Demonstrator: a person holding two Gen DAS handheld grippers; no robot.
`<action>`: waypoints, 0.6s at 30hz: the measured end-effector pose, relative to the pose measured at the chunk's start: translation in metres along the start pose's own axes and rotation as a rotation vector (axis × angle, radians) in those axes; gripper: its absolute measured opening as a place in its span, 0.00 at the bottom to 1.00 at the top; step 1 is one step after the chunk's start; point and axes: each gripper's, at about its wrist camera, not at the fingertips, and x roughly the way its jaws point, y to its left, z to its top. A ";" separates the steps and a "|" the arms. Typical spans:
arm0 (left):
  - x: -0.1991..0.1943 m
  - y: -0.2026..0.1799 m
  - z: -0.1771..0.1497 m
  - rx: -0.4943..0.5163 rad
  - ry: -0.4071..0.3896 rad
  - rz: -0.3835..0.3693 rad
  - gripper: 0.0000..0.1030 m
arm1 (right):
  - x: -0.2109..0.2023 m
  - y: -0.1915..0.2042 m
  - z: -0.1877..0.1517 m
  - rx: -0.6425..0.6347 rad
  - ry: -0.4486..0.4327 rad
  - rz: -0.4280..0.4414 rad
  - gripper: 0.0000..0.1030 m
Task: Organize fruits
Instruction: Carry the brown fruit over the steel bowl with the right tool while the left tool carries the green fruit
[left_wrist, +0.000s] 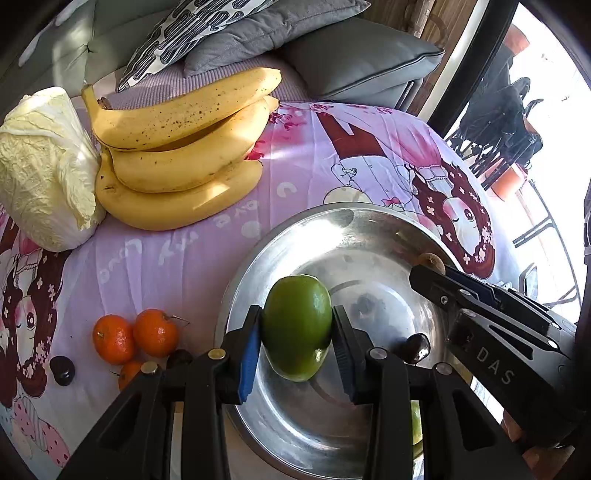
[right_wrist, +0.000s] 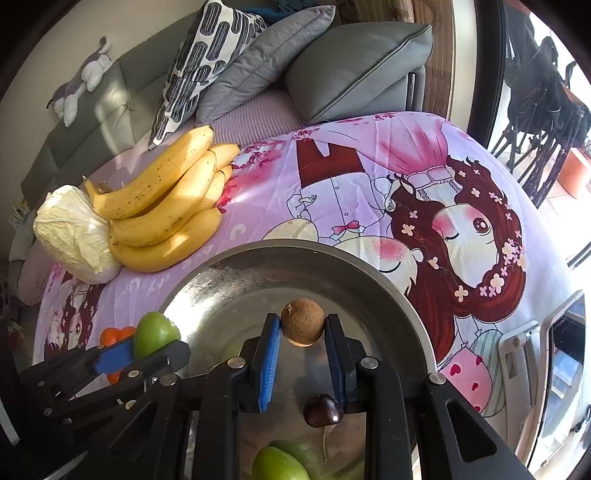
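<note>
Over the bowl: a green fruit (left_wrist: 297, 328) is gripped in the left claw (left_wrist: 297, 345); a brown kiwi (right_wrist: 303, 322) is clamped in the right claw (right_wrist: 301, 365).
Steel bowl (left_wrist: 258, 258): a dark cherry (right_wrist: 323, 410) and another green fruit (right_wrist: 279, 465) already lie inside.
Left, near: tangerines (left_wrist: 135, 336) wait on the surface.
Far left: bananas (left_wrist: 177, 147) remain beside a cabbage (left_wrist: 44, 166).

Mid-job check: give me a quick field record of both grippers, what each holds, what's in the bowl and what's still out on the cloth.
left gripper: shut on green fruit, above bowl
right gripper: shut on brown kiwi, above bowl
bowl: dark cherry, another green fruit
on cloth: bananas, cabbage, mandarins, one cherry
</note>
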 end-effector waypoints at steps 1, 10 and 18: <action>0.001 -0.001 0.000 0.004 -0.002 0.002 0.37 | 0.002 0.000 0.000 0.001 0.005 -0.003 0.26; 0.017 -0.001 -0.008 0.017 0.040 0.031 0.37 | 0.020 -0.001 -0.004 0.007 0.055 -0.020 0.26; 0.025 -0.002 -0.011 0.021 0.061 0.041 0.37 | 0.027 -0.001 -0.008 0.006 0.079 -0.026 0.26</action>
